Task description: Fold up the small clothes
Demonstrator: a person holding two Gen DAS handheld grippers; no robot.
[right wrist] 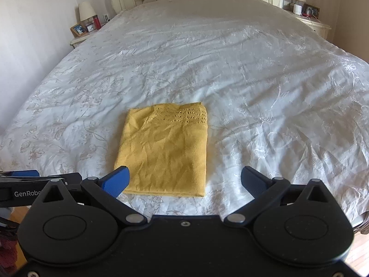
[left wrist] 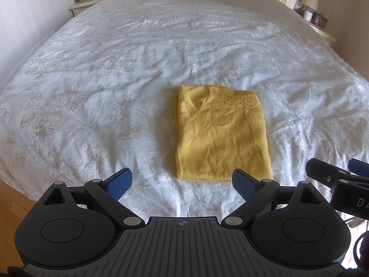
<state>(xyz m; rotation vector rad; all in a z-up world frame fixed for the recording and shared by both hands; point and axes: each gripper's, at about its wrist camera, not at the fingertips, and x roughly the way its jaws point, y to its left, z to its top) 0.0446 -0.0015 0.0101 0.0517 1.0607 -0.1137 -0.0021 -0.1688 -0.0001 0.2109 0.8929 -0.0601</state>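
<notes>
A yellow knit garment [left wrist: 221, 138], folded into a crinkled rectangle, is lying on the embroidered white bedspread [left wrist: 115, 80], seemingly just beyond both empty, wide-open grippers, left gripper [left wrist: 182, 181] and right gripper [right wrist: 184, 179].

The yellow knitted garment [left wrist: 220, 136] lies flat on the bed, folded into a neat, almost rectangular packet. Its far edge carries a band of openwork pattern — small holes in rows — while the rest is plain knit with soft creases. A diagonal seam runs across the upper left part. On the left side, the edges of the lower layers show slightly under the top layer. The near edge is straight and close to the foot of the bed.
</notes>
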